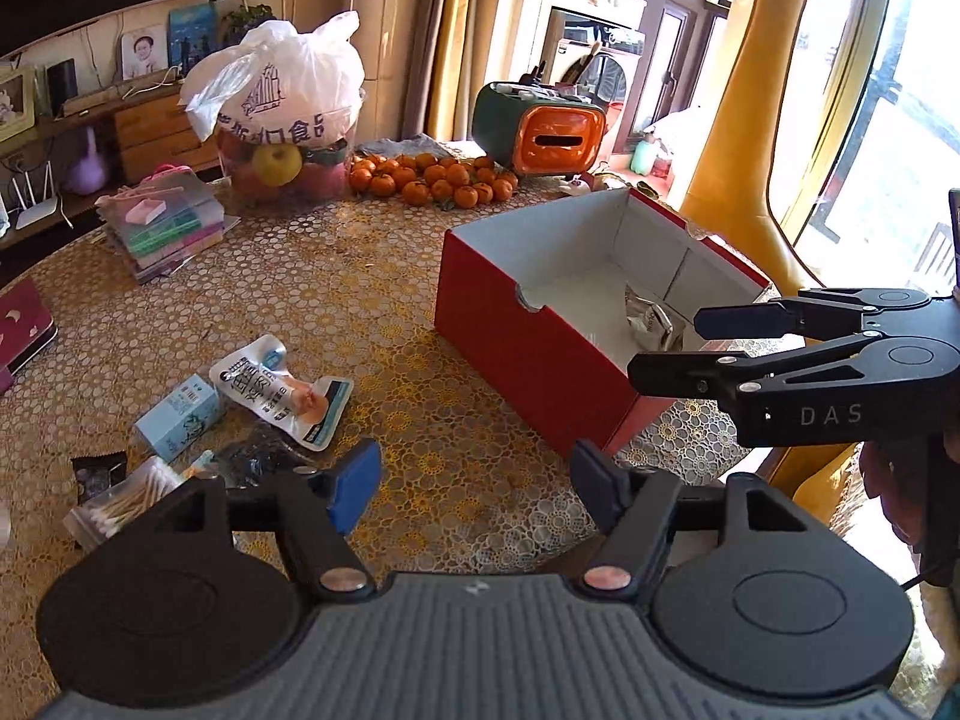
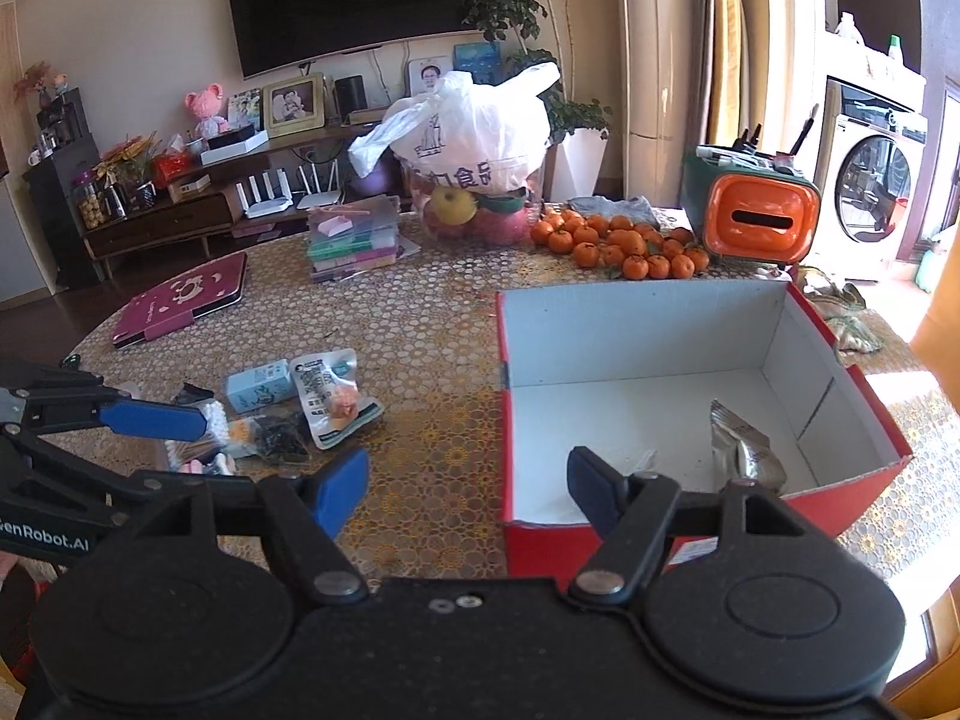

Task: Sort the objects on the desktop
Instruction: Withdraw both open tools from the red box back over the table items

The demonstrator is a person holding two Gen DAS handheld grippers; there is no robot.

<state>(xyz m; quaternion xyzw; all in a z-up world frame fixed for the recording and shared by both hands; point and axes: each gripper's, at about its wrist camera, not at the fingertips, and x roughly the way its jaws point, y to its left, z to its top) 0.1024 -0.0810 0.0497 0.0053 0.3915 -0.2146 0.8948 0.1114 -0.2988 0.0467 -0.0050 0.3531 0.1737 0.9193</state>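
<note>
left gripper (image 1: 474,489): fingers apart, empty, above worktop (image 1: 372,300) facing unsorted packets (image 1: 282,390) | right gripper (image 2: 468,489): fingers apart, empty, at red box (image 2: 600,336) collecting silver pouch (image 2: 744,450)

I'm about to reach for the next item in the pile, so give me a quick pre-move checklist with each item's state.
1. Left gripper open, nothing between its fingers: ok.
2. Right gripper open and free: ok.
3. Red box has room; only a silver packet inside: ok.
4. Pile reachable: white snack pouch and blue carton lie uncovered: ok.
5. Cotton swabs partly hidden by the left gripper: cannot tell.
</note>
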